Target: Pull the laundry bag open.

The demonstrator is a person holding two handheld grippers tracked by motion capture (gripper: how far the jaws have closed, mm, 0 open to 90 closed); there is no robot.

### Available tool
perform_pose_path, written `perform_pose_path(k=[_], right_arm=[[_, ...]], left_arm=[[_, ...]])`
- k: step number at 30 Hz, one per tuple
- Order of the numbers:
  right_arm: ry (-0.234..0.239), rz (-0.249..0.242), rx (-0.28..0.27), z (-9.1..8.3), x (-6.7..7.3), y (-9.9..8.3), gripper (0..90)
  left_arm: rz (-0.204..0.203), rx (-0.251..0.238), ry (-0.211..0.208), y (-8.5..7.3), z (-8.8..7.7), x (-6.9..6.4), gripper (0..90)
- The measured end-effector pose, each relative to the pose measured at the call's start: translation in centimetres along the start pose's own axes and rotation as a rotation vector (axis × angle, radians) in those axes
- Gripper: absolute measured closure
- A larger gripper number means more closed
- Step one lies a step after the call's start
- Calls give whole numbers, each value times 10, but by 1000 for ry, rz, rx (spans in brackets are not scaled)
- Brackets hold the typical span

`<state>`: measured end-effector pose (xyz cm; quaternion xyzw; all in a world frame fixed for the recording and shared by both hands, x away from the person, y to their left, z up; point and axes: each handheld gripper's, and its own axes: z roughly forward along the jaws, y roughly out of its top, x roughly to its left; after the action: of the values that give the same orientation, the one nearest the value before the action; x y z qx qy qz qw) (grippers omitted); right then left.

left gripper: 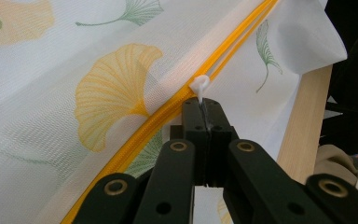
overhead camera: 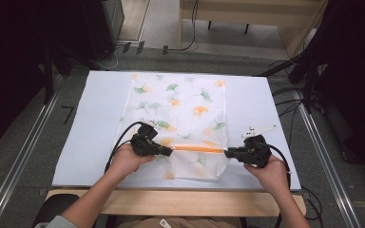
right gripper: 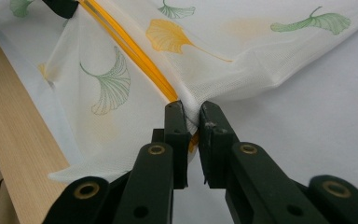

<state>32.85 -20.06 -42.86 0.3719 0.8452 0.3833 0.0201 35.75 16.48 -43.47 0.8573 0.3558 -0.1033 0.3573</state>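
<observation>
A white mesh bag (overhead camera: pixel 180 118) printed with green and orange ginkgo leaves lies flat on the white table cover. An orange zipper (overhead camera: pixel 197 149) runs across its near part. My left gripper (overhead camera: pixel 170 152) sits at the zipper's left end, shut on the white zipper pull (left gripper: pixel 199 87). My right gripper (overhead camera: pixel 226 153) is at the bag's right edge, shut on the bag's fabric at the zipper's end (right gripper: pixel 189 116). The zipper (left gripper: pixel 168 109) stretches taut between the two grippers, and the zipper (right gripper: pixel 130 49) lies partly open along its length.
The white cover (overhead camera: pixel 100 123) spans a wooden table whose front edge (overhead camera: pixel 171 202) lies near the person. Metal rails (overhead camera: pixel 19 161) run along both sides. Cables (overhead camera: pixel 290 102) lie on the floor at the right, and dark equipment stands at the far left.
</observation>
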Motion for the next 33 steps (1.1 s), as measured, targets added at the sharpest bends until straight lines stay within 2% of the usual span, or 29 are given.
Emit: perform_pose_path(k=[18, 28, 33], right_arm=[[4, 1, 0, 0, 0, 0, 846], [6, 4, -1, -1, -1, 0, 846], [0, 1, 0, -1, -1, 0, 846]], left_arm=[[-7, 2, -3, -1, -3, 2, 900], [-34, -4, 17, -11, -21, 13, 900], [-43, -12, 13, -12, -22, 12, 900]])
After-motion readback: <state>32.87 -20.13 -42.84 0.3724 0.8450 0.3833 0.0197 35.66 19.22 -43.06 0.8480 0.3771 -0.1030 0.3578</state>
